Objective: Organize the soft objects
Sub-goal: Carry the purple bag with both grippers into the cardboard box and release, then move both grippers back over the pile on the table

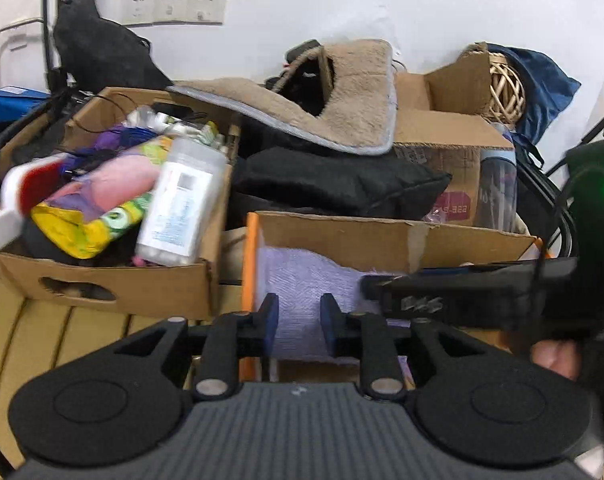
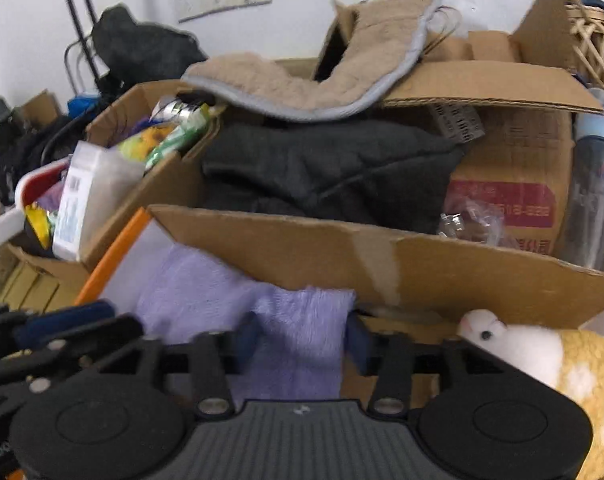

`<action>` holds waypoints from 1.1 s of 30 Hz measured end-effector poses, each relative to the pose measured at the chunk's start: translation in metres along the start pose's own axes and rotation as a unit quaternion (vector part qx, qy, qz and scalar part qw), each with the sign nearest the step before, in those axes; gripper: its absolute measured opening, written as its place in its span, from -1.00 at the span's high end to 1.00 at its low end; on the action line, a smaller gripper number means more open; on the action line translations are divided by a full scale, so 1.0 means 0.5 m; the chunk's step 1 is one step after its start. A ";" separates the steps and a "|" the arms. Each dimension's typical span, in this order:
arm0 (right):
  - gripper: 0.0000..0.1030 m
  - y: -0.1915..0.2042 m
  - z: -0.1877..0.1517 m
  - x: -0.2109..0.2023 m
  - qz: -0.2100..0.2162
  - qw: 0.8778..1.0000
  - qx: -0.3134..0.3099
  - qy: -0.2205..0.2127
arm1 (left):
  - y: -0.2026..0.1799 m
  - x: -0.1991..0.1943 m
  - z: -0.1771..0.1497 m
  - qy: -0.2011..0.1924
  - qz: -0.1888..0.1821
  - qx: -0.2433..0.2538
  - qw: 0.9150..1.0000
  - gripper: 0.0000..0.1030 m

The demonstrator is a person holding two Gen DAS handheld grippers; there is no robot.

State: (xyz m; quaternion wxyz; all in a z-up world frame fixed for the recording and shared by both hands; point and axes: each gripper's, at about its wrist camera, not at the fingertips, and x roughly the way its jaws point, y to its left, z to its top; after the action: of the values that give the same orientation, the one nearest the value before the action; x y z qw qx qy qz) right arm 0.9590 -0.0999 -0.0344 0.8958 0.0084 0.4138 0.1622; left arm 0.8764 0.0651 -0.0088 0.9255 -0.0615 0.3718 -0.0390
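Observation:
A lilac towel (image 1: 302, 280) lies in an open cardboard box (image 1: 382, 236) with an orange edge. My left gripper (image 1: 299, 322) is open, its fingers standing over the towel with a gap between them. My right gripper (image 2: 305, 338) is open wider, over the same towel (image 2: 262, 312) in that box (image 2: 382, 256); it also shows in the left wrist view (image 1: 442, 300) at the right. A white and yellow plush toy (image 2: 542, 356) lies at the box's right end. A tan fleece mat (image 1: 342, 108) drapes over boxes behind, above a black cushion (image 1: 334, 180).
A cardboard box (image 1: 114, 280) on the left holds a plastic bottle (image 1: 178, 204), snack bags and cables. Behind right stand more cartons (image 1: 442, 140), a wicker ball (image 1: 506, 92), a blue bag and a dark tumbler (image 1: 498, 188). A white wall with sockets (image 1: 174, 6) is behind.

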 end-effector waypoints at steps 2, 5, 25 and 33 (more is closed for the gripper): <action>-0.09 0.000 0.006 -0.044 -0.002 1.000 0.003 -0.004 | -0.007 -0.037 0.011 -0.005 0.004 0.007 1.000 0.56; -0.09 0.006 0.029 -0.144 -0.003 0.999 -0.017 -0.029 | -0.028 -0.140 0.033 -0.028 0.006 0.030 0.999 0.53; -0.68 0.005 -0.349 -0.867 0.023 0.971 -0.101 -0.217 | -0.144 -0.748 -0.326 -0.221 0.005 0.107 0.969 -0.59; -0.81 0.039 -0.751 -0.952 -0.002 0.950 -0.133 -0.284 | -0.165 -0.859 -0.645 -0.267 0.012 0.087 0.960 -0.87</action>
State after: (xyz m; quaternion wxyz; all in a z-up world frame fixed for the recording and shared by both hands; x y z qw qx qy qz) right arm 0.3858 -0.2677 0.0732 0.9694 -0.0662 0.1173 0.2051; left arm 0.3413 0.0066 0.0657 0.9933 0.0160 0.1068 -0.0423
